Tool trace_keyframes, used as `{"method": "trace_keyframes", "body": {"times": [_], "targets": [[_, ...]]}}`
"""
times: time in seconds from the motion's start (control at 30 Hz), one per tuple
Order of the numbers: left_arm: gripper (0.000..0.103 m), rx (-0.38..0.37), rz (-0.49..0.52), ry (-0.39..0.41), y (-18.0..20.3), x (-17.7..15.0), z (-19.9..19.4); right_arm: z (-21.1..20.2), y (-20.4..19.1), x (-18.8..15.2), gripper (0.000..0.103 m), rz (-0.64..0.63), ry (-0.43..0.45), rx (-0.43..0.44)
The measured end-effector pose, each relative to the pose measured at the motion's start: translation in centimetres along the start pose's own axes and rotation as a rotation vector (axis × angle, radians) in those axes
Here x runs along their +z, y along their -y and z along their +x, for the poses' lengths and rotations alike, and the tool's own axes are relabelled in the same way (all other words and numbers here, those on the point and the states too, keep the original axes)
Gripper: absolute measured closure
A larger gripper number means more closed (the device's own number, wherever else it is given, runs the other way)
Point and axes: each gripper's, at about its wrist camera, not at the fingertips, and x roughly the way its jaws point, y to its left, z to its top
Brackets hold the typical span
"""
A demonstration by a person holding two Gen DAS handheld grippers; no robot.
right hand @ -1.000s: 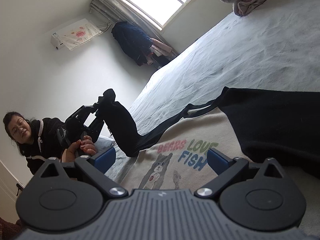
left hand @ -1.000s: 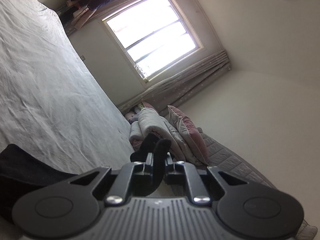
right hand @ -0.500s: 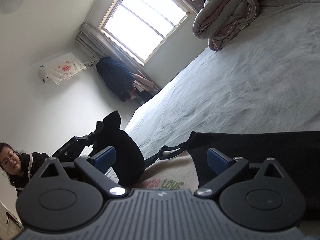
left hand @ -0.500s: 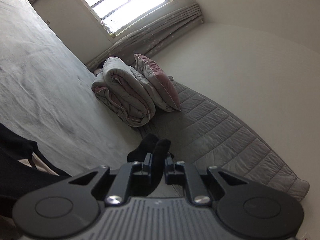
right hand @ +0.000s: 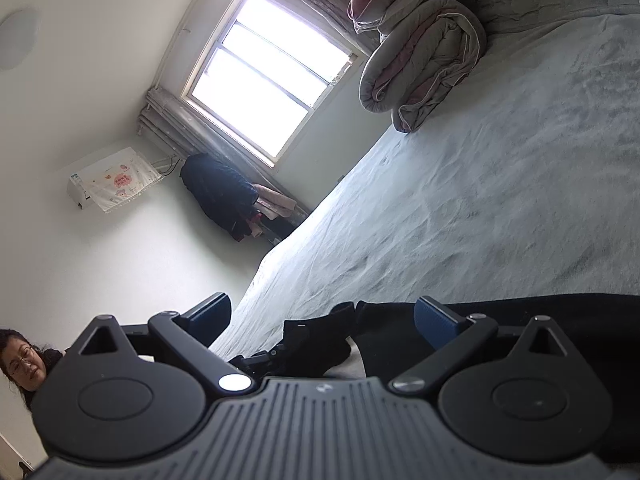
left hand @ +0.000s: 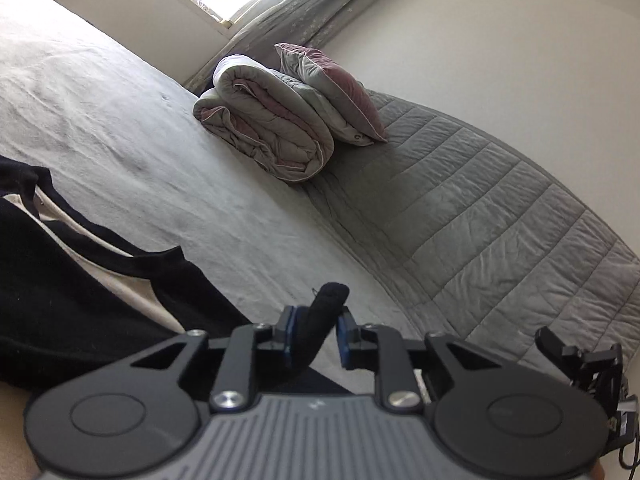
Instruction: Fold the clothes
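A black and cream sweatshirt [left hand: 80, 300] lies flat on the grey bed sheet [left hand: 120, 120], at the lower left of the left wrist view. Its black sleeve cuff [left hand: 324, 308] stands up between the jaws of my left gripper [left hand: 316, 334]. Those jaws are opening: the cuff leans on the left pad, and a gap shows at the right pad. In the right wrist view my right gripper [right hand: 324, 314] is open wide just above the sweatshirt's black cloth [right hand: 520, 320], with nothing pressed between its blue pads. The left gripper [right hand: 280, 354] and the sleeve show low between its fingers.
A rolled grey and pink quilt [left hand: 264, 120] and a pillow [left hand: 336, 84] lie at the head of the bed, next to a quilted grey headboard pad [left hand: 500, 216]. A person [right hand: 24, 364] sits at the lower left. Dark clothes [right hand: 220, 196] hang near the window [right hand: 264, 92].
My left gripper swung right and down toward the bed with the sleeve cuff, and its jaws have parted. The right gripper's view tilted, so the sweatshirt's printed front has left it.
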Motion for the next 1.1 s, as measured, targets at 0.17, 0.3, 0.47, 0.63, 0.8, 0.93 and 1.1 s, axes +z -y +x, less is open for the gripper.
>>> {"method": "trace_keyframes", "body": {"times": [0.17,0.3,0.47,0.63,0.8,0.93,1.1], "targets": [[0.07,-0.028,0.128,-0.114,1.7,0.3,-1.5,0.7,-0.4,-0.2,0.002,-0.012,-0.031,0.021],[0.07,-0.032,0.209,-0.16,2.4,1.3,-4.7,1.3,-1.0,-0.6,0.002,-0.029,-0.066,0.049],[0.06,0.134,0.25,-0.096,-1.1,3.3,-11.4,2.2,-2.1,-1.7,0.001,-0.09,-0.112,0.075],[0.059,0.354,0.222,-0.092,-6.5,4.2,-16.3,3.8,-2.9,-2.9,0.001,-0.127,-0.157,0.072],[0.058,0.468,0.253,-0.146,-9.3,4.1,-16.3,5.5,-3.6,-4.3,0.001,-0.141,-0.197,0.08],[0.058,0.447,0.312,-0.17,-9.9,3.7,-14.8,6.3,-4.5,-5.3,0.001,-0.187,-0.235,0.079],[0.054,0.489,0.363,-0.164,-10.7,4.1,-12.7,6.4,-4.5,-5.6,0.001,-0.187,-0.249,0.077]]}}
